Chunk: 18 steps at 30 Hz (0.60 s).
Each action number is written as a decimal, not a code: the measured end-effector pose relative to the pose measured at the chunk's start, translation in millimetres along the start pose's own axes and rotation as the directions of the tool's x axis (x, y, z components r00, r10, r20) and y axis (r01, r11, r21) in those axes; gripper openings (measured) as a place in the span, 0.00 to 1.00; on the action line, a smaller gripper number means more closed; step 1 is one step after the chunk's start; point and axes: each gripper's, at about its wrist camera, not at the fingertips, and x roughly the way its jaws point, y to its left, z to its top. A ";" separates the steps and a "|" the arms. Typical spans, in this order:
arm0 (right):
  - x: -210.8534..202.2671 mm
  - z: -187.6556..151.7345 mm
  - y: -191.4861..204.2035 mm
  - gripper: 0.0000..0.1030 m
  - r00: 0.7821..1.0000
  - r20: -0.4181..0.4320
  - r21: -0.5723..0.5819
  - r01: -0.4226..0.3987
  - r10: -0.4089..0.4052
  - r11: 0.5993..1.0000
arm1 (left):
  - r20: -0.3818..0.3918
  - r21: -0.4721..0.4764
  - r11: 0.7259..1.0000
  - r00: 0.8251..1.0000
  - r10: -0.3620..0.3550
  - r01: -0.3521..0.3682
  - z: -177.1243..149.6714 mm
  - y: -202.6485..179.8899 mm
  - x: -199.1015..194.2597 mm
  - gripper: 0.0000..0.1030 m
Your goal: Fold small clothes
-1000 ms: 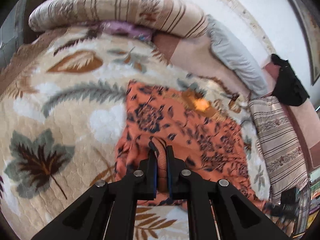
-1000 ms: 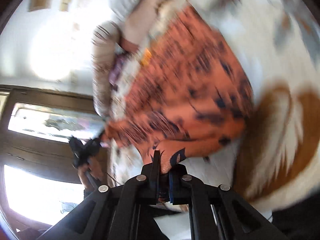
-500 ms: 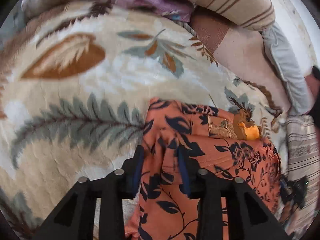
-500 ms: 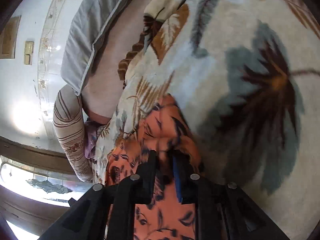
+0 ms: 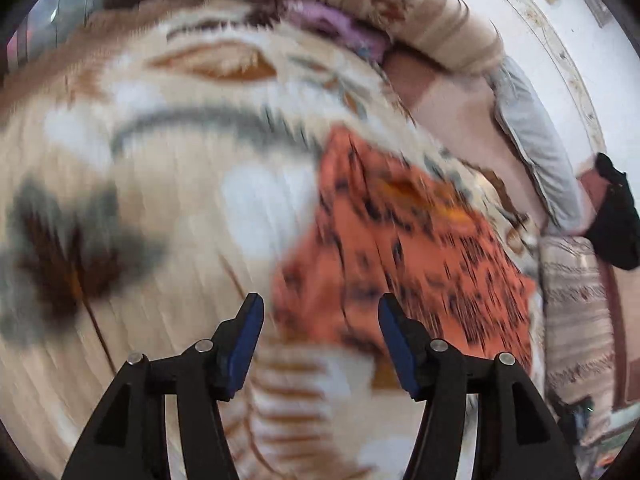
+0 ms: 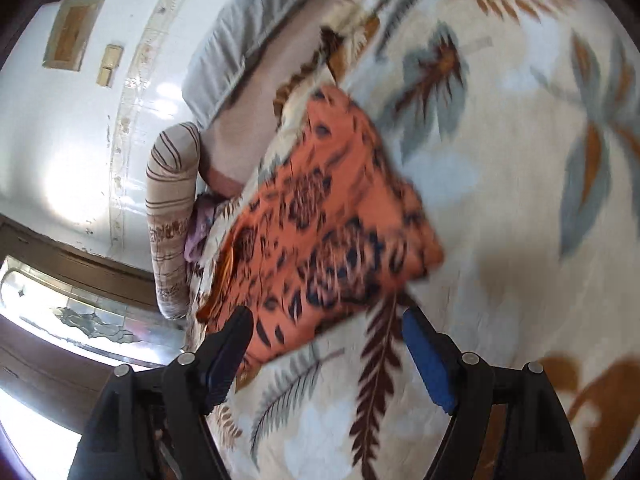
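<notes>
Both pairs of jaws have just been opening and now stand wide with nothing between them: the left gripper and right gripper have let go of the orange floral garment, which lies doubled over on the leaf-patterned blanket toward its pillow-side edge. That fold looks finished; another likely follows.
</notes>
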 end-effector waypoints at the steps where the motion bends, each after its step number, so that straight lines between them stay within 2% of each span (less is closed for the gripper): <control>1: 5.4 -4.3 -3.1 0.77 1.000 -0.015 0.020 -0.005 0.005 1.000 | -0.011 0.010 1.000 1.000 -0.014 0.014 -7.7 -3.4 2.7 0.59; 3: 18.4 -9.0 -7.5 0.77 0.999 -0.024 0.065 -0.022 0.024 0.998 | -0.040 0.028 0.999 0.999 -0.018 0.019 -15.8 -10.8 14.3 0.59; 6: 33.6 1.3 -5.0 0.77 1.000 0.012 0.083 -0.013 0.012 0.996 | -0.025 0.020 0.999 0.999 0.031 -0.031 -13.1 -11.7 30.2 0.59; 10: 49.8 16.6 -7.6 0.77 0.999 0.041 0.168 0.021 -0.029 0.986 | -0.003 0.003 0.999 0.999 0.036 -0.036 -1.9 -20.0 41.0 0.72; 14: 58.8 25.9 -3.9 0.78 0.996 0.070 0.204 0.042 -0.057 0.978 | 0.014 0.007 0.998 0.998 0.064 -0.064 6.1 -28.2 48.2 0.72; 15: 61.8 28.3 -3.8 0.75 0.995 0.074 0.212 0.056 -0.073 0.976 | 0.020 0.008 0.997 0.997 0.075 -0.075 9.2 -29.2 50.1 0.66; 16: 63.7 30.3 -3.7 0.65 0.994 0.080 0.220 0.061 -0.080 0.974 | 0.018 0.014 0.995 0.995 0.100 -0.100 11.9 -30.9 52.9 0.41; 17: 67.5 33.8 -3.6 0.53 0.992 0.079 0.225 0.078 -0.098 0.971 | 0.002 0.014 0.994 0.994 0.106 -0.106 14.6 -30.8 55.6 0.27; 18: 71.9 37.0 -5.9 0.22 0.992 0.066 0.227 0.092 -0.109 0.970 | -0.021 -0.006 0.997 0.996 0.083 -0.083 17.8 -28.7 58.2 0.14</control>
